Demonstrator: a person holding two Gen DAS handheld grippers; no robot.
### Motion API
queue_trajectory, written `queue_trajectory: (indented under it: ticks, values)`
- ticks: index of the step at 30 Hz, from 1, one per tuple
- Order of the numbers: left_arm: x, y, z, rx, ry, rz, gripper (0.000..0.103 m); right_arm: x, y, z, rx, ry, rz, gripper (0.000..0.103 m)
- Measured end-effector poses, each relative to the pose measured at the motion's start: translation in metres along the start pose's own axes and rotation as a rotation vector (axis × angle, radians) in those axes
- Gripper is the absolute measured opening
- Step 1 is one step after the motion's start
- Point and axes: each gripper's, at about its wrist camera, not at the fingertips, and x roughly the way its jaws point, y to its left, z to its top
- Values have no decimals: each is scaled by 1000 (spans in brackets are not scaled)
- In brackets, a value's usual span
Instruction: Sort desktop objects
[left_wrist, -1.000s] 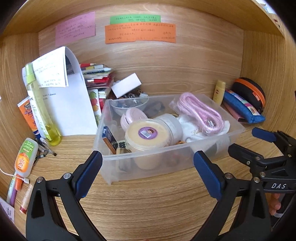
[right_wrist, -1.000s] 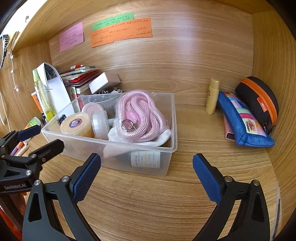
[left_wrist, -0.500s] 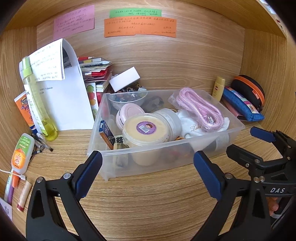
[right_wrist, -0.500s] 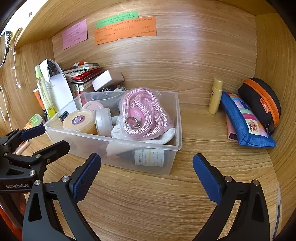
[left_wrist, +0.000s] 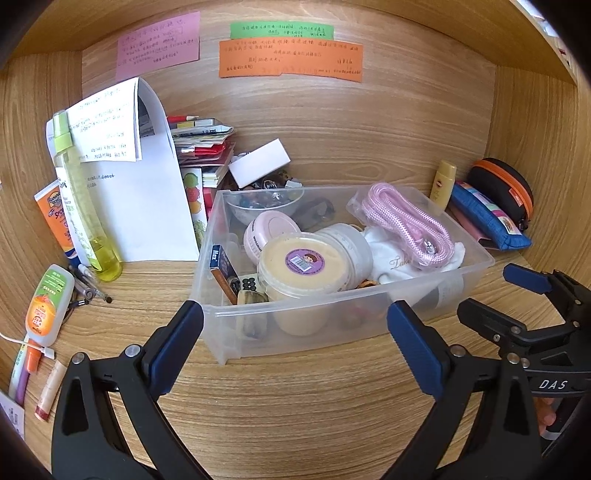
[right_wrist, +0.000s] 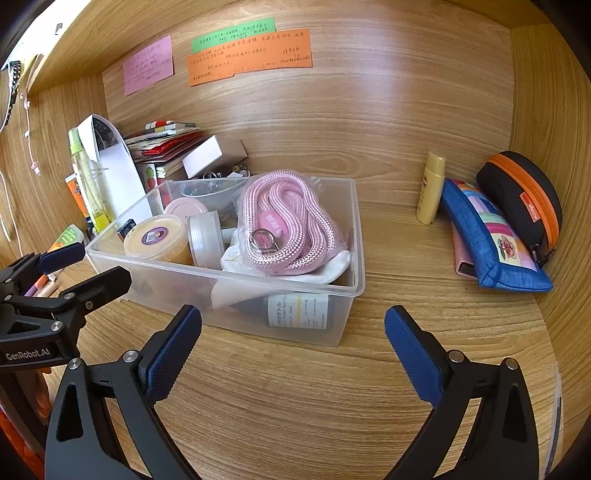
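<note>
A clear plastic bin (left_wrist: 325, 325) (right_wrist: 334, 295) stands mid-desk. It holds a yellow tub (left_wrist: 303, 266) (right_wrist: 155, 240), a pink round case (left_wrist: 271, 230), a bagged pink rope (left_wrist: 406, 225) (right_wrist: 284, 221), a white cloth and small items. My left gripper (left_wrist: 295, 332) is open and empty just in front of the bin. My right gripper (right_wrist: 293, 339) is open and empty at the bin's near right corner. Each gripper shows in the other's view, the right one in the left wrist view (left_wrist: 517, 295) and the left one in the right wrist view (right_wrist: 85, 266).
Left of the bin: white papers (left_wrist: 147, 206), a spray bottle (left_wrist: 79, 206), an orange tube (left_wrist: 53, 221), a small bottle (left_wrist: 48, 302), pens, stacked books (left_wrist: 203, 147). Right: a yellow bottle (right_wrist: 430, 192), a blue pouch (right_wrist: 491, 240), a black-orange case (right_wrist: 524, 199). Wooden walls enclose the desk.
Both grippers have drawn back and risen a little, so the bin sits slightly farther away and lower in both views. Both stay open and empty.
</note>
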Motion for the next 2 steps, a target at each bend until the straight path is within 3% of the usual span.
queue_trajectory:
  ticks: [2]
  values:
    - [0, 0, 0, -4, 1, -3, 101, 0, 0, -1, 1, 2, -1, 99]
